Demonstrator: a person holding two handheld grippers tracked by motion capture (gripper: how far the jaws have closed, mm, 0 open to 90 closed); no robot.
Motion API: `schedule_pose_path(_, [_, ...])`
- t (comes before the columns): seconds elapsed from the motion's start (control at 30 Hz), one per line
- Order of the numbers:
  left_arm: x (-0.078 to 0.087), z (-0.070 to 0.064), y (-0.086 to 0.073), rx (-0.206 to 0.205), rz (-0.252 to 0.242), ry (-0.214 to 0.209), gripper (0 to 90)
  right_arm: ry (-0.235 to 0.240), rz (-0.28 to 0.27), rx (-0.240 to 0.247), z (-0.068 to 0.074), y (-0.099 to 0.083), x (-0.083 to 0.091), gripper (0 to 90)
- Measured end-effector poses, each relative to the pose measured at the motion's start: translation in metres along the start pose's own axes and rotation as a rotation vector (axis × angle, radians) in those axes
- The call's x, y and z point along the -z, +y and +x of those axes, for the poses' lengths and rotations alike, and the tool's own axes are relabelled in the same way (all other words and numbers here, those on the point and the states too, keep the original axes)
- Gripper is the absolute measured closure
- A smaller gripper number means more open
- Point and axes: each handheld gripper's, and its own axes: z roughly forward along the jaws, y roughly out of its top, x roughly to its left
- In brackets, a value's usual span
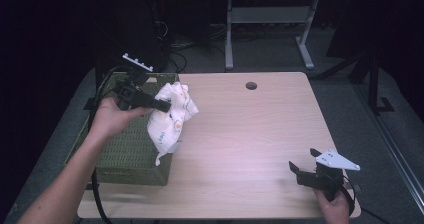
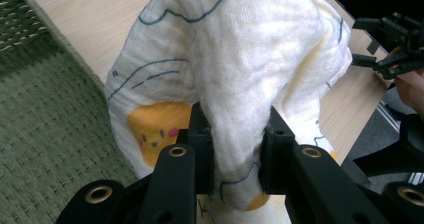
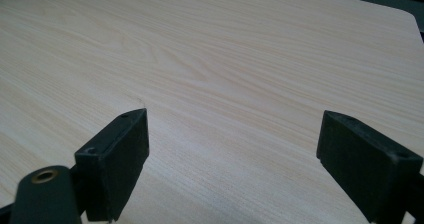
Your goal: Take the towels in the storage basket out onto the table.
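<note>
A white cloth (image 1: 171, 115) with blue lines and orange patches hangs over the right rim of a green woven basket (image 1: 125, 149). My left gripper (image 1: 164, 105) is shut on the cloth's upper part, held above the basket's edge. In the left gripper view the cloth (image 2: 240, 59) bulges between the two black jaws of that gripper (image 2: 236, 149), with the basket (image 2: 45, 134) at the left. My right gripper (image 1: 303, 162) rests open near the table's front right corner, and between its wide-apart jaws (image 3: 232, 149) there is only bare wood.
The light wooden table (image 1: 250, 129) has a round cable hole (image 1: 251, 86) at the back. The basket stands along the table's left edge. Beyond the table are a desk frame (image 1: 265, 24) and dark floor. The right gripper (image 2: 387, 39) shows far off in the left gripper view.
</note>
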Motion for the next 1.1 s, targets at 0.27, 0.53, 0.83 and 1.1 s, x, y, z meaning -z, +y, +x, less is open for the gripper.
schedule_pose_path(0.27, [-0.021, -0.009, 0.008, -0.013, 0.01, -0.041, 72.2, 0.0, 0.0, -0.001, -0.001, -0.001, 0.0, 12.8])
schedule_pose_path(0.53, [-0.044, -0.018, 0.013, -0.033, 0.021, -0.06, 72.0, 0.002, 0.002, -0.001, -0.002, -0.002, 0.0, 12.8])
schedule_pose_path(0.83, [-0.064, -0.029, 0.018, -0.053, 0.034, -0.096, 72.0, 0.0, -0.001, 0.004, -0.002, -0.001, 0.0, 12.8])
schedule_pose_path(1.1, [-0.088, -0.036, 0.023, -0.061, 0.049, -0.113, 72.0, -0.003, -0.002, 0.003, -0.001, -0.001, 0.001, 12.6])
